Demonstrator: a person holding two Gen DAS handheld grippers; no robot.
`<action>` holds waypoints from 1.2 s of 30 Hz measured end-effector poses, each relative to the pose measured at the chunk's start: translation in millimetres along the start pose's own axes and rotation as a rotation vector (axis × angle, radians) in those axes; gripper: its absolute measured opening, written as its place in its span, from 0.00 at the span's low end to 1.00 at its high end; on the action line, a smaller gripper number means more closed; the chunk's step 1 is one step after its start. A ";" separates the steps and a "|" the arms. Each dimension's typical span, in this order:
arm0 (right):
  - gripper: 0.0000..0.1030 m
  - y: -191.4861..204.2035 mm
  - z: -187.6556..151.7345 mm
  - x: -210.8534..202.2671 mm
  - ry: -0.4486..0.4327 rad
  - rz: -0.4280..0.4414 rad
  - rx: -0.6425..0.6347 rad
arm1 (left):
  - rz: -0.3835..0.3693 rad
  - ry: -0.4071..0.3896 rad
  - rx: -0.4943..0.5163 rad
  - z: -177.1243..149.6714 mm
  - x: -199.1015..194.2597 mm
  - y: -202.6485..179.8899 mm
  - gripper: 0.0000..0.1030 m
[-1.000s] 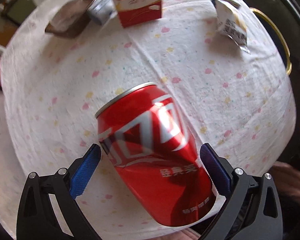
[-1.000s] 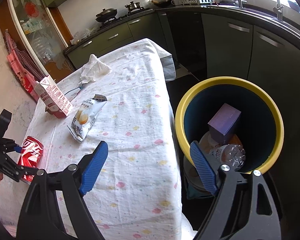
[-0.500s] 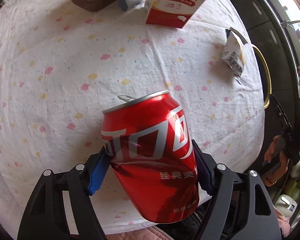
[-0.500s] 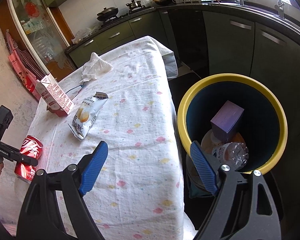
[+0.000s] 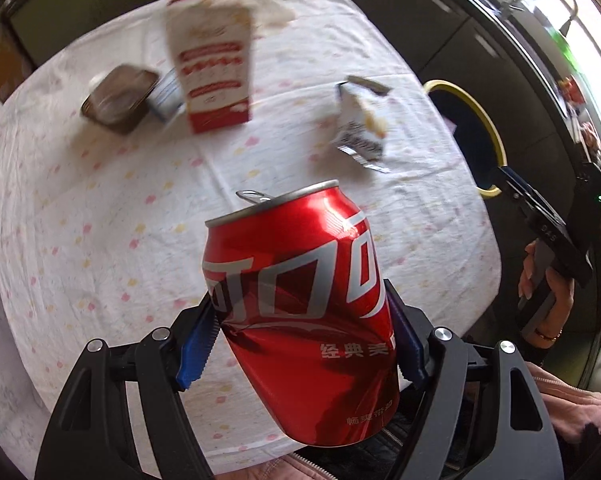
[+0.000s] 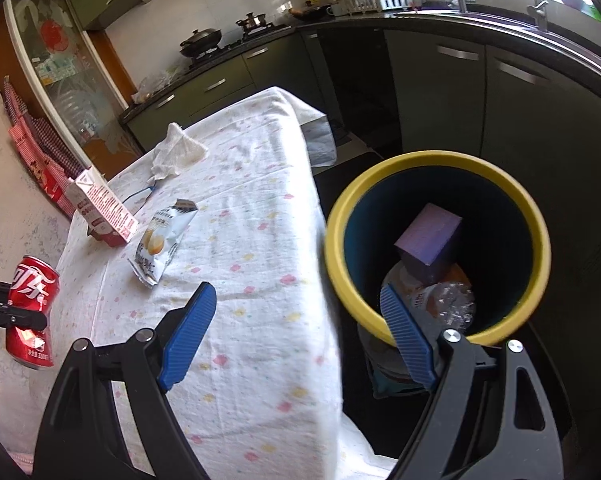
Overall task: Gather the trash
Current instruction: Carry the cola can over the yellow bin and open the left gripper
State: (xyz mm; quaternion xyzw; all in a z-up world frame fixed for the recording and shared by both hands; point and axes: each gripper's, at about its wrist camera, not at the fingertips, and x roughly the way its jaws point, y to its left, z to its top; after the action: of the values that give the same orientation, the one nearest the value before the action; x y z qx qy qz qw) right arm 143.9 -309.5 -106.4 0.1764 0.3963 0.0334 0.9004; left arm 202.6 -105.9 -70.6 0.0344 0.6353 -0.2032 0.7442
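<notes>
A dented red soda can (image 5: 300, 300) is off the tablecloth, pressed between the blue pads of my left gripper (image 5: 300, 340), which is shut on it. The right wrist view shows the same can (image 6: 32, 296) at the table's left end, clamped by the left gripper's black fingers (image 6: 4, 314). My right gripper (image 6: 296, 300) stands open with nothing in it, hovering between the table's edge and the yellow-rimmed bin (image 6: 420, 158). The bin holds a purple box (image 6: 428, 236) and a crushed plastic bottle (image 6: 448, 300).
On the spotted tablecloth (image 6: 252, 320) lie a red-and-white carton (image 6: 104, 212), a snack bag (image 6: 160, 240) and a crumpled tissue (image 6: 176, 152). A brown tray (image 5: 116, 98) sits behind the carton (image 5: 216, 80). Dark kitchen cabinets stand beyond the bin (image 5: 488, 128).
My left gripper closed on the red can, which lay tilted on the cloth, and lifted it off the table. The right gripper has stayed in place, still open.
</notes>
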 end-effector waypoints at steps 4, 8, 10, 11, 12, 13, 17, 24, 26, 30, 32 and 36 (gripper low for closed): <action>0.77 -23.2 -2.2 -20.3 -0.049 -0.059 0.042 | -0.019 -0.024 0.095 15.3 3.1 -40.0 0.72; 0.77 -55.4 -4.8 -38.5 -0.092 -0.116 0.110 | -0.049 -0.044 0.191 38.2 6.0 -84.5 0.72; 0.77 -70.9 -6.1 -44.6 -0.104 -0.135 0.143 | -0.066 -0.048 0.246 54.1 14.0 -114.8 0.72; 0.77 -80.3 -7.2 -47.7 -0.110 -0.147 0.162 | -0.081 -0.047 0.281 64.0 17.9 -131.0 0.72; 0.77 -86.8 -8.0 -49.5 -0.113 -0.155 0.174 | -0.086 -0.048 0.302 70.5 22.4 -142.8 0.72; 0.78 -94.7 -9.0 -51.6 -0.116 -0.164 0.190 | -0.090 -0.047 0.325 79.1 28.0 -156.3 0.72; 0.77 -117.4 -12.6 -56.9 -0.124 -0.192 0.234 | -0.119 -0.040 0.404 118.8 56.6 -212.2 0.72; 0.78 -139.9 -17.5 -60.9 -0.114 -0.219 0.267 | -0.098 -0.095 0.461 171.2 111.6 -275.1 0.72; 0.78 -145.3 -18.6 -61.4 -0.111 -0.223 0.277 | -0.072 -0.104 0.460 179.4 126.7 -280.3 0.72; 0.78 -150.5 -19.0 -59.1 -0.105 -0.225 0.292 | -0.046 -0.111 0.460 188.5 151.1 -286.4 0.82; 0.78 -149.7 -18.5 -57.4 -0.103 -0.217 0.291 | -0.027 -0.131 0.463 187.9 153.6 -287.4 0.82; 0.79 -144.0 -15.1 -54.9 -0.100 -0.209 0.276 | -0.052 -0.203 0.446 180.0 133.7 -281.8 0.83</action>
State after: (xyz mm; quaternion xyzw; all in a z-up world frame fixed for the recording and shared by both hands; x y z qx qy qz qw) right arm 84.0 -450.8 -126.8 0.2577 0.3682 -0.1240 0.8846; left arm 287.5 -454.0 -106.2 0.1610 0.4975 -0.3599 0.7727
